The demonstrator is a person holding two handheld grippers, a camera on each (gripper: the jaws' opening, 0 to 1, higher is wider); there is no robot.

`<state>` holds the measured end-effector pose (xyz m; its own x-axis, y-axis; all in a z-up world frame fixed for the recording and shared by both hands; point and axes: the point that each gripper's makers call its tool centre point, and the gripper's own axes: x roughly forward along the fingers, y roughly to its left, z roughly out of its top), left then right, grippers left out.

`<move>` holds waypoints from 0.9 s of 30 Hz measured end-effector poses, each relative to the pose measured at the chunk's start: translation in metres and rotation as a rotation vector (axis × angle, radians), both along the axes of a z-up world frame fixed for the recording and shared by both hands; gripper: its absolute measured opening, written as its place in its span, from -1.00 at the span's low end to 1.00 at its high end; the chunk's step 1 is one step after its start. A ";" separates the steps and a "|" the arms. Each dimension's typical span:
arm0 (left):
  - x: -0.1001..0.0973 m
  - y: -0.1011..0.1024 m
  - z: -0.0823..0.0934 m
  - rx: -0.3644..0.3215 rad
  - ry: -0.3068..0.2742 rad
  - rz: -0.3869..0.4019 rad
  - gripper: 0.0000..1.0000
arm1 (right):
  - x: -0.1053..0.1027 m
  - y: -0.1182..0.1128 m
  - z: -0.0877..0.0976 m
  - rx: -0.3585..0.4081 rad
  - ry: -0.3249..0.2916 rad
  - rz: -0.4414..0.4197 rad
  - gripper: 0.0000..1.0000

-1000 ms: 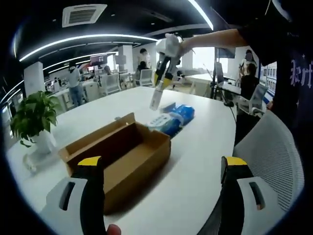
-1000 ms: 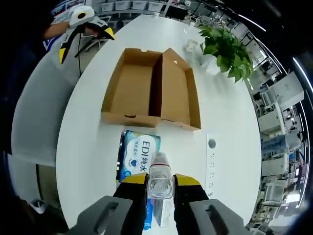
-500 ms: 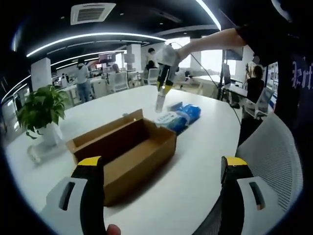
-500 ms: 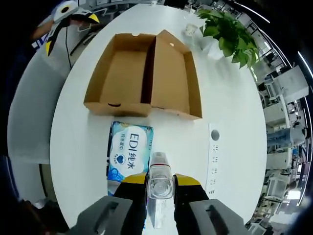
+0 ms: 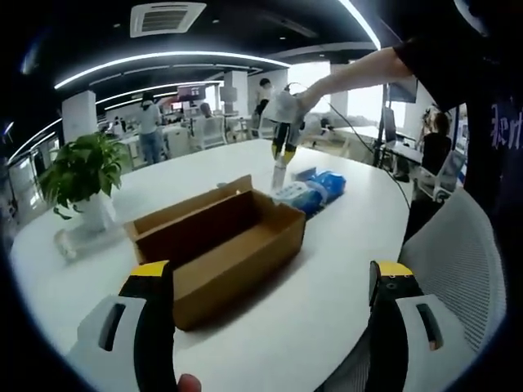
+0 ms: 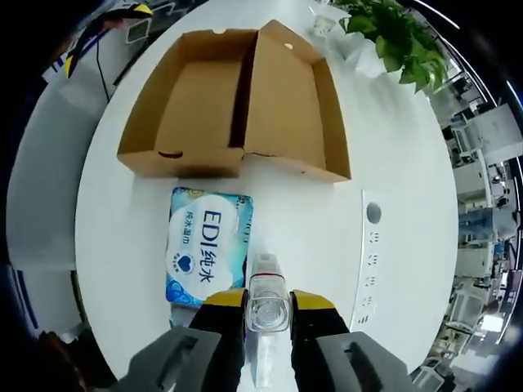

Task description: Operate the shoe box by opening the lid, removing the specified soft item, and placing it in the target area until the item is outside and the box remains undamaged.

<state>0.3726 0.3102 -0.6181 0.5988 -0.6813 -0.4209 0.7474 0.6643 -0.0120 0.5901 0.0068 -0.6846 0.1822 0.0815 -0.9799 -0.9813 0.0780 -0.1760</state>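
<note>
Gripping a small clear bottle (image 6: pixel 266 304), the right gripper (image 6: pixel 267 314) has its yellow-tipped fingers (image 6: pixel 224 300) clenched on the bottle's sides, cap end pointing forward. Below it in the right gripper view, a blue and white soft pack (image 6: pixel 206 243) lies flat on the white surface (image 6: pixel 302 220), outside the box and just beside its near wall. The cardboard box (image 6: pixel 237 106) sits open, lid folded back flat beside the tray; both halves look empty, and the card shows no tears from here. A potted plant (image 6: pixel 392 37) stands at the far end of the surface, past the box. A white strip with a round button and small marks (image 6: pixel 369 253) lies to the right of the pack.

In the left gripper view, the left gripper (image 5: pixel 270 286) has its fingers (image 5: pixel 151 282) spread wide, released, grasping nothing, held low over the near edge of the surface. The box is ahead of it, its upright lid on the far side. Beyond the box the pack (image 5: pixel 315 190) rests on the surface, and the right gripper (image 5: pixel 280 151) hangs above it on the person's outstretched arm (image 5: pixel 359 69), bottle (image 5: pixel 279 175) pointing down. A mesh chair back (image 5: pixel 458 261) is at right.
</note>
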 end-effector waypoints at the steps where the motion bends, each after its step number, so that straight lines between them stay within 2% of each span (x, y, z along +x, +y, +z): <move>1: 0.000 0.001 0.000 0.000 -0.001 0.003 0.98 | 0.001 0.001 -0.002 -0.003 -0.004 0.002 -0.68; 13: -0.001 0.017 -0.003 -0.009 0.007 0.051 0.98 | 0.002 0.005 -0.022 -0.040 0.018 -0.001 -0.68; 27: -0.001 0.016 -0.010 -0.010 0.027 0.059 0.96 | 0.011 0.007 -0.023 -0.036 -0.001 0.016 -0.65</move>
<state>0.3711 0.3260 -0.6276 0.6263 -0.6499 -0.4306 0.7065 0.7066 -0.0388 0.6012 0.0136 -0.7076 0.1819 0.0490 -0.9821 -0.9822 0.0561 -0.1791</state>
